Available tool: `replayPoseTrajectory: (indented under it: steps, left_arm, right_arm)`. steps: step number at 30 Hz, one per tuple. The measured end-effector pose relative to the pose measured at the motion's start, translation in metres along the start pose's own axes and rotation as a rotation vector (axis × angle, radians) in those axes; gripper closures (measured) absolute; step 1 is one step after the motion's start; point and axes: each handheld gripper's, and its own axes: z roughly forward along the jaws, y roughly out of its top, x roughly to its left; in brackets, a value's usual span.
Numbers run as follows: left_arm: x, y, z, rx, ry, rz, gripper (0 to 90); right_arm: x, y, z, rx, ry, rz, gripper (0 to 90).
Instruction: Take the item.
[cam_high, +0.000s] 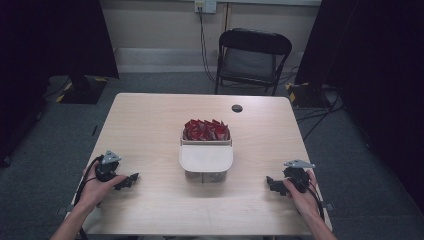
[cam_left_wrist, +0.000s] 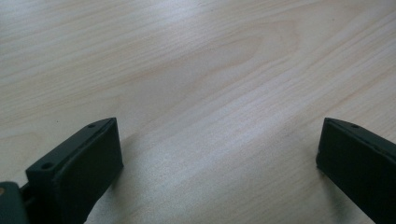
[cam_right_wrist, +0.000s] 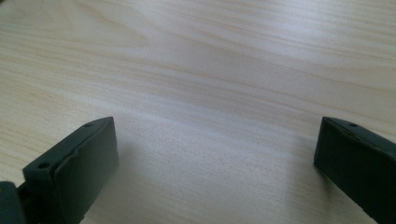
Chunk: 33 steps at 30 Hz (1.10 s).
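High overview; both gripper views close above table (cam_high: 150, 130), probably.

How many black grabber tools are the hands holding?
2. The left black two-jaw gripper rests near the wooden table's left edge; the right black two-jaw gripper rests near its right edge. Both open.

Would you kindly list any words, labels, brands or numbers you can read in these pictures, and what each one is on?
None can be read.
Red packets in the white rectangular plastic container: any print is too small and blurred.
White wall socket behind the black folding chair: no markings legible.
Light wooden table: bare grain, no text.
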Motion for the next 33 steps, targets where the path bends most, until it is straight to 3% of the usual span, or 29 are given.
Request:
replayPoseTrajectory:
  steps: [16, 19, 20, 21, 33]
  left_arm:
    - [0.0001, 0.0, -0.0002, 0.001, -0.001, 0.002, 0.0]
    - [0.0, 0.0, -0.0001, 0.0, -0.001, 0.001, 0.0]
    - [0.0001, 0.0, -0.0002, 0.001, -0.001, 0.002, 0.0]
    - [0.0001, 0.0, -0.0002, 0.001, -0.001, 0.002, 0.0]
    - [0.0001, 0.0, -0.0001, 0.001, -0.001, 0.002, 0.0]
  right_arm:
    - [-0.0015, -0.0008, -0.0021, 0.006, 0.013, -0.007, 0.3]
    - [-0.0022, -0.0006, -0.0027, 0.0, 0.008, -0.006, 3.3]
    - [-0.0033, -0.0002, -0.0041, -0.013, -0.004, 0.013, 12.6]
    - [-0.0038, 0.0001, -0.0046, -0.019, -0.008, 0.016, 15.2]
    - [-0.0046, 0.0019, -0.0072, -0.012, -0.015, 0.01, 14.4]
